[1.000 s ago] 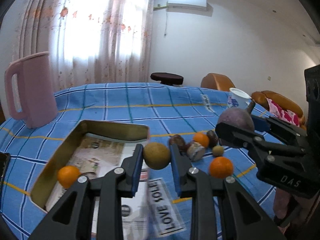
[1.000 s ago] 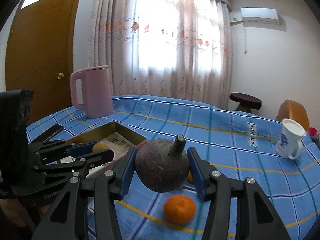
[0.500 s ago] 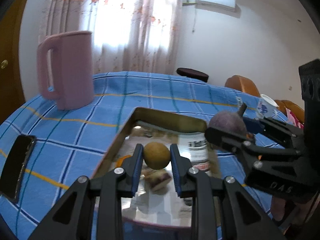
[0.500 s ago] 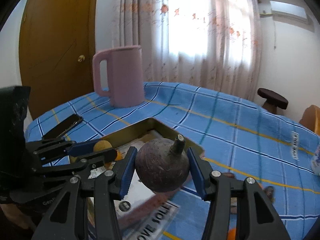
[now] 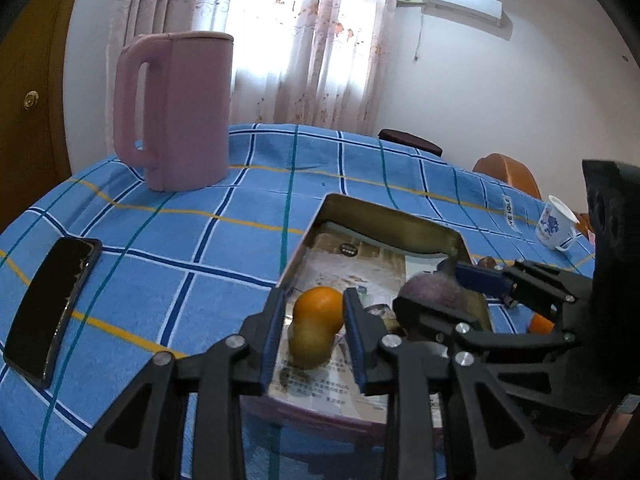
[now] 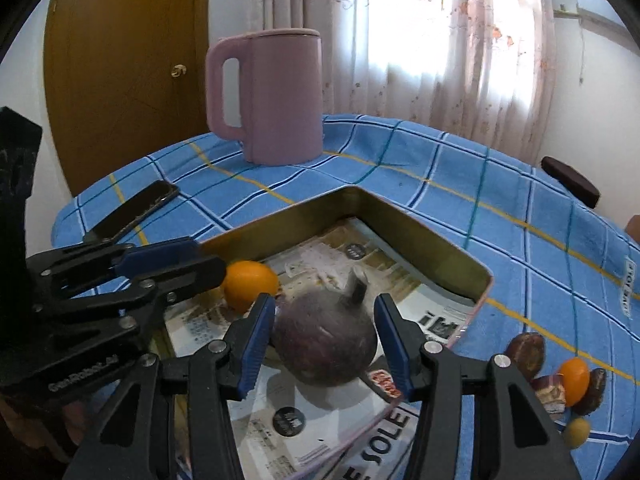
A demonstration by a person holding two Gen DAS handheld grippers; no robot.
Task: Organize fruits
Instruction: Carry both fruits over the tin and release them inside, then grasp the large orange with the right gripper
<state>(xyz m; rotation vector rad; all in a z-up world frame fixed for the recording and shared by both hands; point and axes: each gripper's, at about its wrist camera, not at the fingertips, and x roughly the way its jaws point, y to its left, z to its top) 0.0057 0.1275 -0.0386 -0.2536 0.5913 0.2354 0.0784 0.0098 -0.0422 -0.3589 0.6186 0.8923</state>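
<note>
– Purple fruit [image 6: 324, 344] first: where is it, and is it let go?

– It sits low over the papered floor of the gold metal tray [image 6: 420, 236], between the pads of the right claw [image 6: 324, 304]. Those jaws have just been opening. The fruit looks blurred and its stem is tilted, so I judge the pads no longer press on it.

– And the other side?

– The left claw [image 5: 314, 296] has just been opening too, and stands slightly spread. The yellow-brown fruit [image 5: 310, 344] lies between its pads on the tray floor, touching the orange [image 5: 318, 304] behind it, with a sliver of gap on each side.

– So how do we finish this step well?

– Spread both claws a little wider before pulling away, so that no pad drags a fruit along. Draw each one straight back along its own fingers, not sideways. The two claws are close together over the tray, so take them out one after the other. The purple one is round and may roll, so let it settle before moving off.

– Then?

– More fruit waits on the blue checked table [image 5: 200, 240]: a small orange fruit [image 6: 574, 376] and some brown pieces [image 6: 526, 350] just beside the tray's right end. The job seems well short of done.
</note>
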